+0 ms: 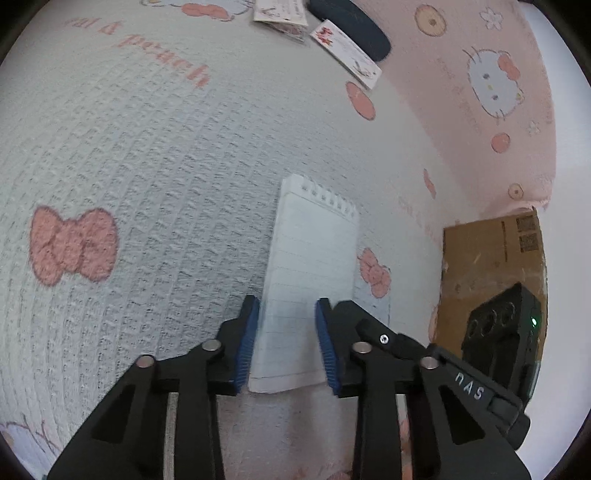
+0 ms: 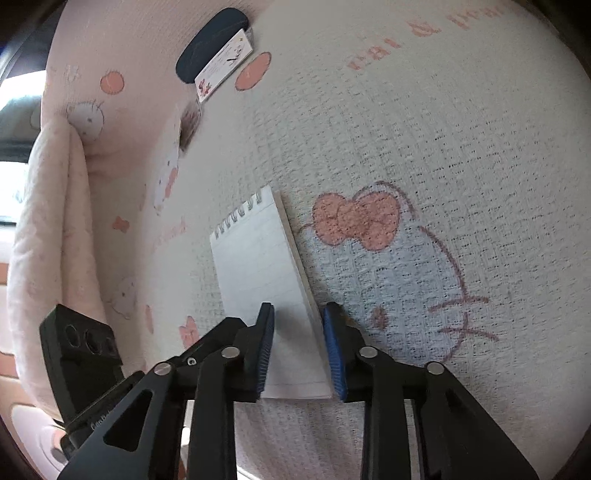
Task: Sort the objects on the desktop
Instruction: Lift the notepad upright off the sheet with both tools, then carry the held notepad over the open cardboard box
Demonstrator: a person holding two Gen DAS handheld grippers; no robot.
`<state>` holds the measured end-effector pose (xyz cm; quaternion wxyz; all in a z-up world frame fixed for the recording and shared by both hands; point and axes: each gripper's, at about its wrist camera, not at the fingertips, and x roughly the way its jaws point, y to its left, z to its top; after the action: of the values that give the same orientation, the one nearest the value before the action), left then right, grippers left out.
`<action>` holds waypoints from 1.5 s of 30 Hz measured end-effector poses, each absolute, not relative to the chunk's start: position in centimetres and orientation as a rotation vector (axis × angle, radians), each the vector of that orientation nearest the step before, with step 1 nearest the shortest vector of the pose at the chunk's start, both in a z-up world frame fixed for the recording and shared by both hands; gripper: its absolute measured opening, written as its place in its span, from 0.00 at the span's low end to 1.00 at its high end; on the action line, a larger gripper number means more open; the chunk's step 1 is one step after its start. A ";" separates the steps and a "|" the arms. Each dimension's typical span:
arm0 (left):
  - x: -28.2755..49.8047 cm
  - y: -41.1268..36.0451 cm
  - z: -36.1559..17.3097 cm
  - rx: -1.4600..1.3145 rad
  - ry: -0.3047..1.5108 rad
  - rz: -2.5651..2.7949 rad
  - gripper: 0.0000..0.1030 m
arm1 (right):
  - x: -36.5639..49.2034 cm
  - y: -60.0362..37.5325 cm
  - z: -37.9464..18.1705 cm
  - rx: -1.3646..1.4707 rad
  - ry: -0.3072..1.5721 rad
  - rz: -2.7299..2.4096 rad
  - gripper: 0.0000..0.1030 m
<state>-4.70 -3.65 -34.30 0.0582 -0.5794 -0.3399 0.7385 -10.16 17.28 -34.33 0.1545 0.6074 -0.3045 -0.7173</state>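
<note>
Item: white spiral-bound lined paper notepad [image 1: 310,280], lying flat near the middle of the surface, which is covered by a white-and-pink cartoon-print waffle cloth [image 1: 147,184].

Left gripper [image 1: 286,341] and right gripper [image 2: 299,350]: blue-padded fingers [image 1: 245,343] parted, nothing grasped, both poised over the notepad's near end.

Far side: dark blue oval case [image 1: 351,29] overlapped by printed white cards [image 1: 345,53].

Handling note: notepad judged thin; an edge grip is advised, pages kept closed.

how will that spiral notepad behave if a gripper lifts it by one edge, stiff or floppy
Probably floppy: the spiral notepad shows thin lined sheets bound only by the wire coil at its far end, so loose pages may fan or droop. It looks light. Lying flat on the textured cloth, it likely won't slide easily when pushed.
</note>
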 end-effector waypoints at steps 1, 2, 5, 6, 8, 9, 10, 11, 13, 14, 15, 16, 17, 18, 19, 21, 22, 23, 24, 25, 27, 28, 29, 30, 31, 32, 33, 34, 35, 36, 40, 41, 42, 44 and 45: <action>-4.6 -3.6 -34.2 -1.758 -1.023 2.246 0.25 | -10.1 17.1 -34.2 1.739 -0.846 -2.065 0.20; -4.5 -3.6 -34.2 -1.761 -1.017 2.255 0.22 | -10.1 16.9 -34.0 1.741 -0.817 -2.075 0.20; -4.2 -3.2 -33.8 -1.765 -0.971 2.267 0.20 | -10.1 16.4 -33.2 1.746 -0.718 -2.120 0.20; -4.2 -3.1 -33.6 -1.753 -0.972 2.267 0.19 | -10.0 16.3 -32.9 1.746 -0.676 -2.142 0.20; -4.1 -3.0 -33.0 -1.729 -0.974 2.269 0.18 | -10.0 16.2 -32.2 1.739 -0.634 -2.169 0.20; -4.2 -2.9 -32.6 -1.708 -0.979 2.268 0.18 | -9.9 16.3 -31.9 1.732 -0.625 -2.179 0.20; -4.3 -2.7 -32.1 -1.688 -0.984 2.268 0.17 | -9.9 16.5 -31.4 1.720 -0.618 -2.192 0.20; -4.4 -2.6 -31.7 -1.667 -0.989 2.267 0.17 | -9.9 16.5 -31.0 1.710 -0.610 -2.203 0.20; -4.7 -2.3 -30.7 -1.626 -0.998 2.264 0.16 | -9.8 16.7 -30.1 1.694 -0.610 -2.226 0.20; -4.8 -2.2 -30.3 -1.606 -1.003 2.263 0.16 | -9.7 16.9 -29.6 1.686 -0.625 -2.238 0.20; -4.9 -2.0 -29.8 -1.586 -1.007 2.262 0.14 | -9.5 16.9 -29.2 1.678 -0.628 -2.246 0.20; -5.0 -1.9 -29.4 -1.565 -1.011 2.260 0.13 | -9.3 17.1 -28.7 1.669 -0.633 -2.254 0.19; -5.1 -1.8 -28.9 -1.546 -1.015 2.259 0.12 | -9.2 17.1 -28.3 1.661 -0.647 -2.255 0.19; -5.1 -1.4 -28.4 -1.541 -0.993 2.270 0.12 | -9.0 17.2 -27.8 1.651 -0.662 -2.262 0.19; -5.2 -0.9 -27.8 -1.523 -0.955 2.281 0.12 | -8.8 17.4 -27.2 1.639 -0.675 -2.279 0.19; -5.3 -0.1 -26.5 -1.483 -0.911 2.291 0.12 | -8.7 17.6 -26.0 1.610 -0.690 -2.312 0.18; -5.3 0.0 -26.1 -1.469 -0.925 2.285 0.12 | -8.6 18.0 -25.4 1.593 -0.699 -2.326 0.18; -5.3 0.1 -25.6 -1.456 -0.938 2.279 0.12 | -8.6 18.3 -24.9 1.573 -0.709 -2.330 0.18; -5.3 0.4 -25.0 -1.438 -0.929 2.283 0.12 | -8.5 18.6 -24.3 1.554 -0.719 -2.335 0.18; -5.3 0.7 -24.4 -1.420 -0.919 2.288 0.12 | -8.3 19.0 -23.8 1.535 -0.727 -2.342 0.18; -5.2 1.5 -23.2 -1.388 -0.893 2.300 0.12 | -7.9 19.5 -22.7 1.505 -0.730 -2.362 0.18; -5.2 1.9 -22.5 -1.371 -0.878 2.306 0.12 | -7.8 19.9 -22.1 1.488 -0.733 -2.374 0.18; -5.1 2.3 -21.8 -1.354 -0.863 2.311 0.12 | -7.6 20.2 -21.5 1.471 -0.739 -2.386 0.18; -5.1 2.7 -21.2 -1.340 -0.856 2.310 0.12 | -7.4 20.5 -20.9 1.453 -0.746 -2.398 0.18; -5.1 3.1 -20.5 -1.325 -0.848 2.308 0.12 | -7.1 21.0 -20.2 1.433 -0.752 -2.411 0.18; -5.1 3.6 -19.9 -1.311 -0.841 2.307 0.12 | -6.9 21.4 -19.5 1.415 -0.757 -2.421 0.18; -5.1 4.0 -19.2 -1.296 -0.833 2.306 0.12 | -6.8 21.9 -18.8 1.399 -0.763 -2.433 0.18; -5.2 4.8 -18.2 -1.273 -0.820 2.306 0.12 | -6.6 22.5 -18.0 1.380 -0.771 -2.447 0.18; -5.4 5.4 -17.7 -1.260 -0.808 2.305 0.12 | -6.4 23.1 -17.3 1.362 -0.775 -2.461 0.18; -5.5 6.0 -17.1 -1.246 -0.797 2.304 0.12 | -6.2 23.6 -16.6 1.345 -0.770 -2.477 0.18; -6.1 9.0 -14.7 -1.187 -0.762 2.291 0.12 | -5.7 26.6 -13.5 1.275 -0.768 -2.554 0.18; -6.3 9.8 -14.2 -1.175 -0.753 2.291 0.12 | -5.6 27.4 -12.8 1.261 -0.777 -2.566 0.18; -6.5 10.6 -13.7 -1.162 -0.745 2.291 0.12 | -5.5 28.1 -12.3 1.251 -0.788 -2.572 0.18; -6.7 11.8 -12.9 -1.143 -0.739 2.293 0.12 | -5.7 29.3 -11.5 1.229 -0.801 -2.583 0.18; -6.9 12.5 -12.3 -1.129 -0.744 2.299 0.12 | -5.7 29.9 -11.1 1.218 -0.806 -2.589 0.18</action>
<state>-6.91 12.47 -12.31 0.2348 -0.4115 -0.2709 0.8379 -5.74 29.94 -11.05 0.0843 0.4084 -0.2702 -0.8678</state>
